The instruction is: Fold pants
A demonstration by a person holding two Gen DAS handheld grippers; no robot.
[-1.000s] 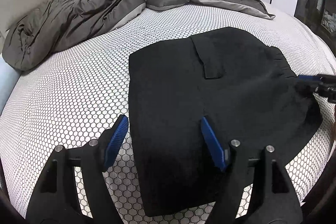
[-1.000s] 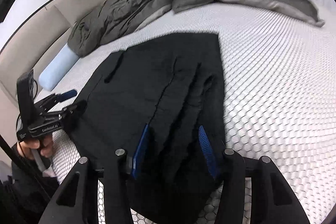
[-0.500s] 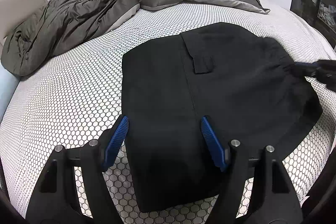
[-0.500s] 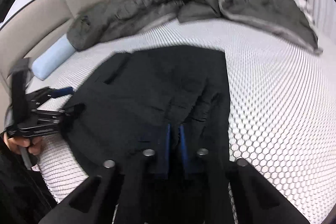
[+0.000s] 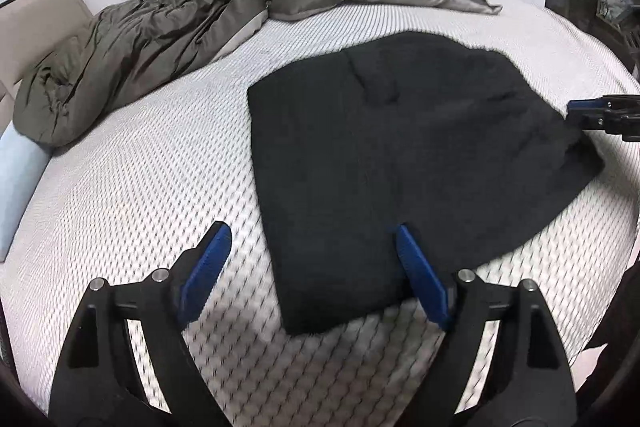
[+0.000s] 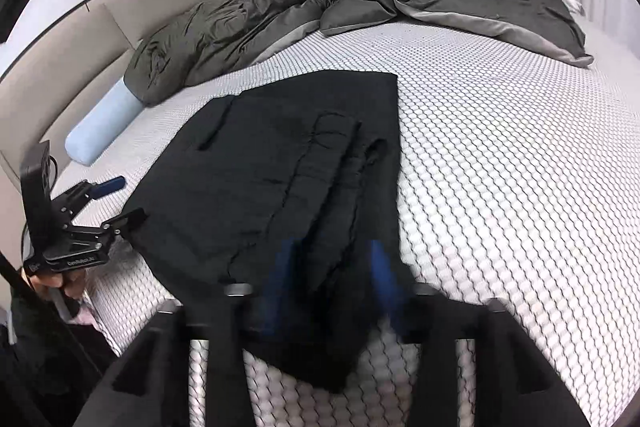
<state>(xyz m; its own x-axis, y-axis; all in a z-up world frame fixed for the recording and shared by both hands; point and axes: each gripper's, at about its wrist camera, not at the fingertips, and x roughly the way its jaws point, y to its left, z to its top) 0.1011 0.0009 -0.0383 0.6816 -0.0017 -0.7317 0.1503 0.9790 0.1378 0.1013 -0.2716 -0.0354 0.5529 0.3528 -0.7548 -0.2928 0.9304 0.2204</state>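
Black folded pants (image 5: 400, 155) lie flat on the white honeycomb-patterned mattress (image 5: 140, 187). My left gripper (image 5: 310, 239) hovers over their near corner, jaws wide and still opening; the right pad is over the cloth, the left pad over bare mattress, and nothing is pinched. In the right wrist view the pants (image 6: 280, 155) show rumpled folds near my right gripper (image 6: 332, 251). It is blurred, its jaws are opening, and cloth lies between the pads without being pressed. The left gripper (image 6: 128, 198) shows at the pants' left edge, the right gripper (image 5: 592, 111) at their right edge.
A crumpled grey duvet (image 5: 180, 27) fills the far side of the bed. A pale blue bolster (image 6: 100, 123) lies against the beige headboard (image 6: 100, 27). A person's hand (image 6: 52, 283) holds the left gripper off the mattress edge. Bare mattress (image 6: 500, 167) stretches to the right of the pants.
My right gripper closed on the pants' near edge half a second ago and has opened again. The left gripper slid left, so the pants sit further right, and its jaws widened.
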